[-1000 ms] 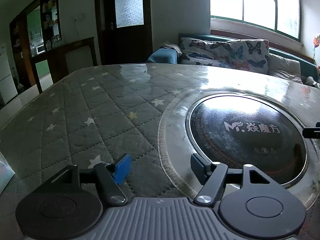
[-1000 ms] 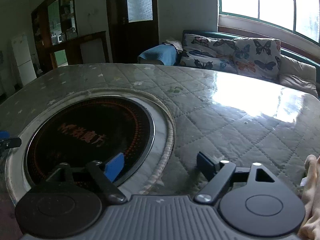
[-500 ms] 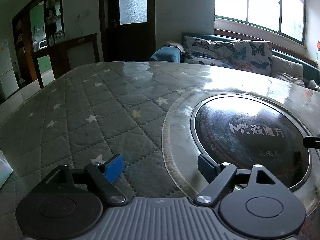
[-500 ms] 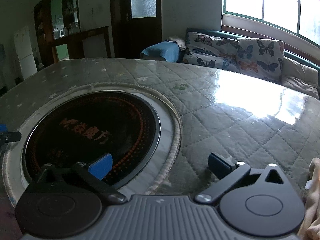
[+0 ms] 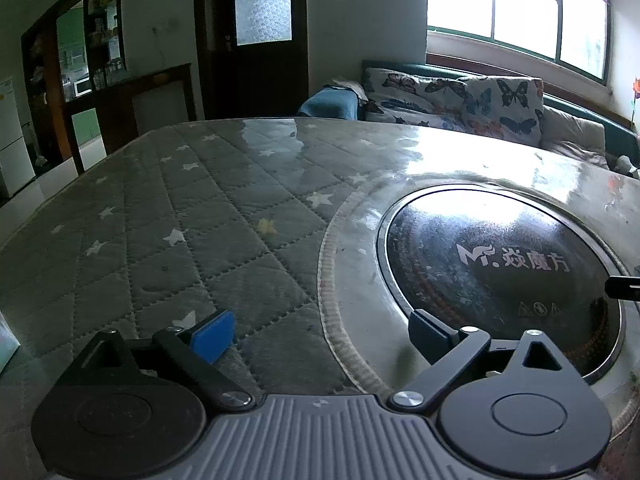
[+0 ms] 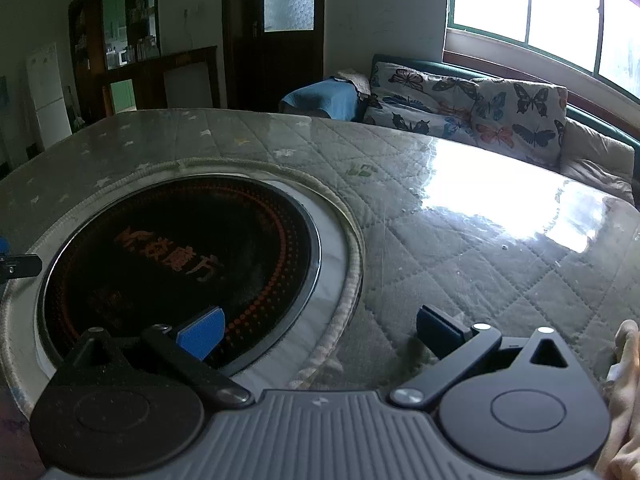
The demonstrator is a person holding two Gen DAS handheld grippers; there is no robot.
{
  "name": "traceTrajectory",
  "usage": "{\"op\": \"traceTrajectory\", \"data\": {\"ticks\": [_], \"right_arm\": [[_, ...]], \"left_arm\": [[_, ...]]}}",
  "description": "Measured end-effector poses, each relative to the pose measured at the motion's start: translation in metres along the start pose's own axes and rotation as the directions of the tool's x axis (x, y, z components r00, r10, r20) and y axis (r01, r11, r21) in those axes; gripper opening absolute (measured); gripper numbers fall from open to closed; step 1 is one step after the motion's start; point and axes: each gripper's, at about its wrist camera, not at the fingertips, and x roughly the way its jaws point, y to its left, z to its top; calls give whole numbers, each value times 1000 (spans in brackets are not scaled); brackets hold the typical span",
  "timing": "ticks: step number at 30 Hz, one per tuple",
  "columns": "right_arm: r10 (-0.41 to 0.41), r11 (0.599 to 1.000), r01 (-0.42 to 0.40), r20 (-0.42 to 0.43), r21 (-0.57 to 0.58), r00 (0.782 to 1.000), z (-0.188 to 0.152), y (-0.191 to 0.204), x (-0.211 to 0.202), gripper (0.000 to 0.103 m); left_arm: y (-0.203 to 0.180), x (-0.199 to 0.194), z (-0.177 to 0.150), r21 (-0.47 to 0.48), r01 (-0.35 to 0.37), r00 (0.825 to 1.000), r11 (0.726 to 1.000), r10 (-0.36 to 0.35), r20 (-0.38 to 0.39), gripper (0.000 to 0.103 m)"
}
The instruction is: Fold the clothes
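Both tools spread over the desk, nothing pinched

Left tool has its jaws still opening with nothing between them, hanging over the quilted star cover right where it meets the round black cooktop set in the desk. Cooktop sits ahead and to the right of that tool, cover ahead and to the left. Right tool is spread wide too, empty, with the cooktop ahead-left of it and shiny quilted cover ahead-right. Clothes: the only bit I can spot is some pale cloth at the far right edge of the right tool's view, just beside the tool body, can't tell what garment. Butterfly cushions on a sofa way behind the desk, under the window.
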Motion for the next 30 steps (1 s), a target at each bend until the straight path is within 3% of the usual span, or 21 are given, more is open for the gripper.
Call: {"op": "traceTrajectory", "data": {"ticks": [9,30], "right_arm": [[-16,1000,15,-8,-20,1000,-1,3,2,103],[-18,999,18,-9,-28,1000,-3,2,-1,103]], "left_arm": [[0,4,2,8,7,1000,1000,-7,-11,103],[0,8,2,9,9,1000,1000,-9,-13,103]]}}
